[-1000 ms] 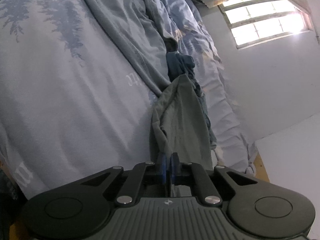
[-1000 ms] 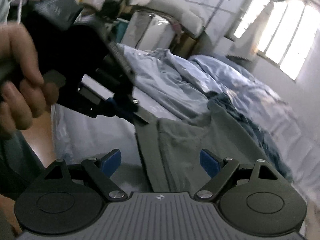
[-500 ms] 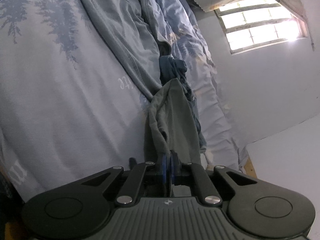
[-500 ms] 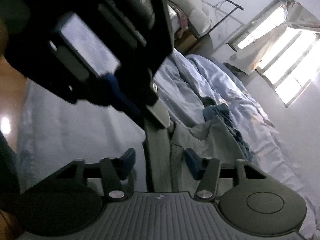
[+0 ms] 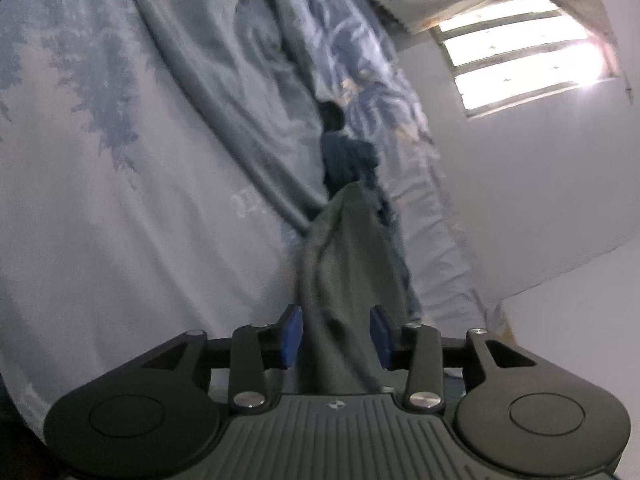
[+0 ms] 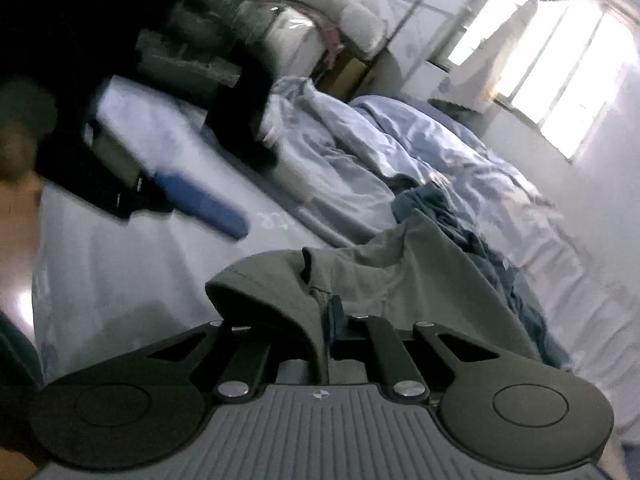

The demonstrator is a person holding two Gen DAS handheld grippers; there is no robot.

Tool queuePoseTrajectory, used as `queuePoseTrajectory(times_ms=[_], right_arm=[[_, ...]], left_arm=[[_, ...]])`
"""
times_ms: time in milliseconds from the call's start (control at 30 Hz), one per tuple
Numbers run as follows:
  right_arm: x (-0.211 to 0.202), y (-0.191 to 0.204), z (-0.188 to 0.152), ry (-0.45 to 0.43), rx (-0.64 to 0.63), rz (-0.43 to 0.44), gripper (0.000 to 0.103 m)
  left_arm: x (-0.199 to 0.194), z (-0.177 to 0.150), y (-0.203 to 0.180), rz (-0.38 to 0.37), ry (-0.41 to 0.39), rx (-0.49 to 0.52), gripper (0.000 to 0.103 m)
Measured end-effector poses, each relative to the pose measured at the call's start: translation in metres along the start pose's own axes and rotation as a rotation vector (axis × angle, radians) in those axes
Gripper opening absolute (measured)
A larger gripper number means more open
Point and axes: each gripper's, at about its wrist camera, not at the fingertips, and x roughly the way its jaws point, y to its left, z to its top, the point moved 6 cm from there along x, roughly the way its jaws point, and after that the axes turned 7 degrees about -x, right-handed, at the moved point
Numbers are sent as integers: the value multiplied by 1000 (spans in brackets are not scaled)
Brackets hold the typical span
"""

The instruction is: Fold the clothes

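Observation:
A grey-green garment [image 5: 344, 264] hangs stretched over the bed. In the left wrist view my left gripper [image 5: 335, 334] is open, its blue pads on either side of the cloth without pinching it. In the right wrist view my right gripper [image 6: 326, 320] is shut on an edge of the grey-green garment [image 6: 400, 276], which drapes over its left finger. The left gripper [image 6: 200, 204] shows blurred at the left of that view, apart from the cloth. A dark blue garment [image 6: 460, 220] lies crumpled beyond, also in the left wrist view [image 5: 348, 156].
The bed has a pale sheet [image 5: 120, 200] with a tree print and a rumpled light blue duvet [image 6: 380, 140]. A bright window [image 6: 560, 60] and white wall stand to the right. Furniture and white bundles [image 6: 320, 12] stand behind the bed.
My left gripper has opened and let go of the garment. My right gripper has shut on the garment's edge. The left gripper has drawn away to the left.

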Motion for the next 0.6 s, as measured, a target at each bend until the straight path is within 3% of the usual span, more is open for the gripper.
queuePoseTrajectory(times_ms=[233,367,600], right_arm=[[-17,-22,4,-14,103,17,4],[-25,-22,6,-22,104,12,4],[-30,-22,7,-31,89,7,4]], left_arm=[[40,29,-4,-25,48,30,40],[67,32,-15,-143,131,17,45],[111,38,-36,-148,172,90,49]])
